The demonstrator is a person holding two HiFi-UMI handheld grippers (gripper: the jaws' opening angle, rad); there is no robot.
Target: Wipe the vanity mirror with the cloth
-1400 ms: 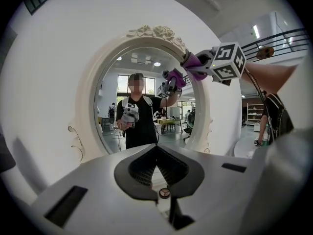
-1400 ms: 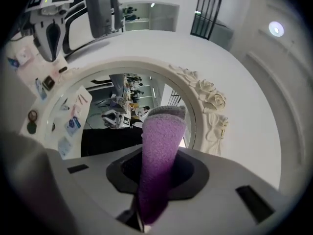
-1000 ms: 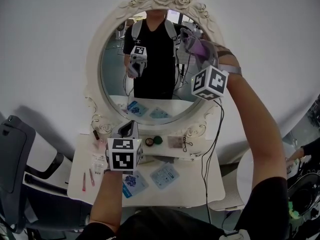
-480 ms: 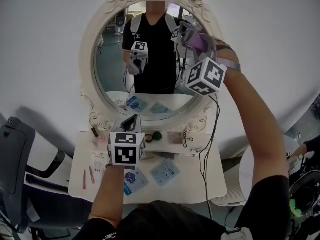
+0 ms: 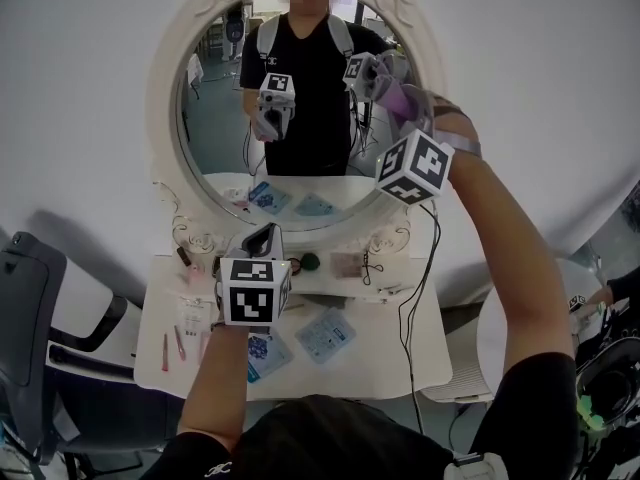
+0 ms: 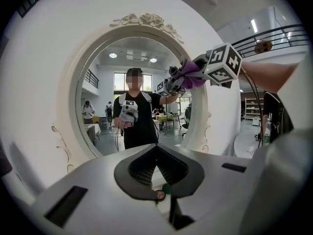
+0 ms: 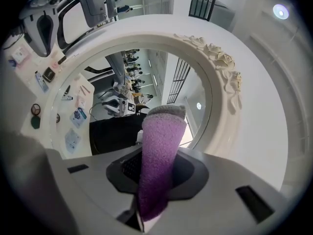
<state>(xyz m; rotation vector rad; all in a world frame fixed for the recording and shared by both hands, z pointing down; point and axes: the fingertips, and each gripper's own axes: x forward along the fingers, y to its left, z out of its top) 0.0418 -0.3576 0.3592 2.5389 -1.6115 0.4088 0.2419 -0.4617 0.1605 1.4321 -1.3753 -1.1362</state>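
The oval vanity mirror point(image 5: 300, 138) in its white carved frame point(image 5: 165, 118) stands at the back of the dressing table. My right gripper point(image 5: 388, 80) is raised to the mirror's upper right and is shut on a purple cloth point(image 5: 402, 96). The cloth point(image 7: 159, 146) sticks out past the jaws against the glass point(image 7: 117, 111) near the frame point(image 7: 220, 67). My left gripper point(image 5: 265, 240) hangs low before the mirror's bottom edge, shut and empty. From the left gripper view the mirror point(image 6: 142, 126) fills the middle, with the cloth point(image 6: 190, 75) at its right rim.
The white table point(image 5: 420, 358) carries blue sachets point(image 5: 327, 335), small jars point(image 5: 308, 262), pink sticks point(image 5: 178, 343) and a black cable point(image 5: 405, 308). A grey chair point(image 5: 30, 308) stands at the left. A round white table point(image 5: 500, 338) is at the right.
The cloth and right gripper have slid a little down the mirror's right side. The mirror sits higher and further left in the head view. The left gripper stays low.
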